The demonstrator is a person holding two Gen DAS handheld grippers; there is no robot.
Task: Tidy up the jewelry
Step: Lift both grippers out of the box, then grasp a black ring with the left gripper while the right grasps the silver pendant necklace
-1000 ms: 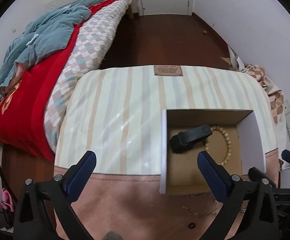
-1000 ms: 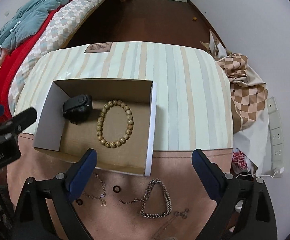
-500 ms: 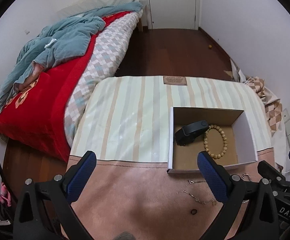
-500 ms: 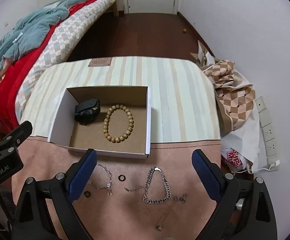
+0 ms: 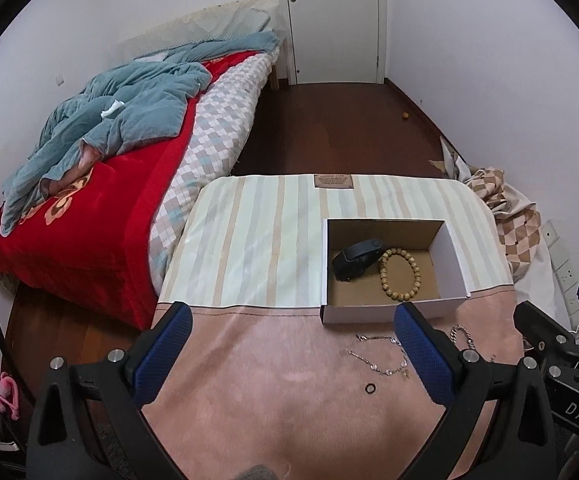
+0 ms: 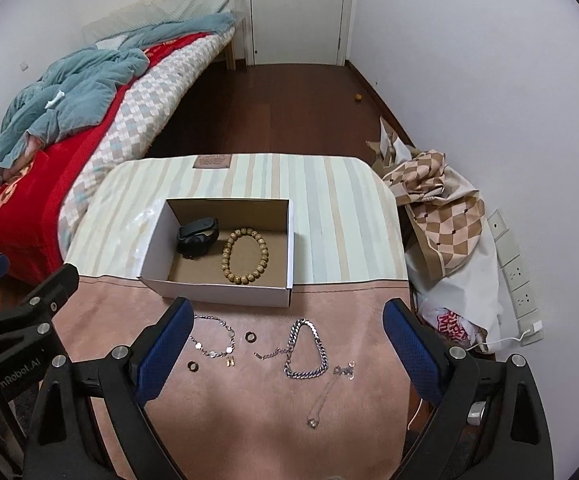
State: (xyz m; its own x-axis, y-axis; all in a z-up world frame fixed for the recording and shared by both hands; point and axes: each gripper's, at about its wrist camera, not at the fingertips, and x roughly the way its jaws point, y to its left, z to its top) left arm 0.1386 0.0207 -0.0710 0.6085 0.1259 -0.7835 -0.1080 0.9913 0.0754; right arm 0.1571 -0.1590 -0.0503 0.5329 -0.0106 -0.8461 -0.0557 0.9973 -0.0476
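Box: the open cardboard box (image 6: pixel 225 284) stands where the striped part of the cloth meets the pink part; inside lie a black band (image 6: pixel 196 236) and a wooden bead bracelet (image 6: pixel 244 256), just beside each other.
Loose jewelry: on the pink cloth before the box lie a thin chain bracelet (image 6: pixel 213 338), two dark rings (image 6: pixel 250 336), a heavy silver curb chain (image 6: pixel 303 350) and a fine necklace (image 6: pixel 327 396) with a small pendant.
Handling: the curb chain looks heavier and limp, so it will probably sag; I would pinch it at the middle of the loop. The fine necklace seems light, easy to tangle and to slip; take it near the pendant. The rings are small, hard and flat on the cloth, so difficult to catch.
Left gripper (image 5: pixel 289 350): jaws spread wide, holding nothing, above the pink cloth.
Right gripper (image 6: pixel 285 344): jaws spread wide, empty, above the loose pieces.
Surface: the soft tablecloth (image 6: pixel 329 200) may fold under the fingers.
Room: a bedroom with a bed (image 5: pixel 101 184), dark wooden floor and a white door (image 6: pixel 297 8).
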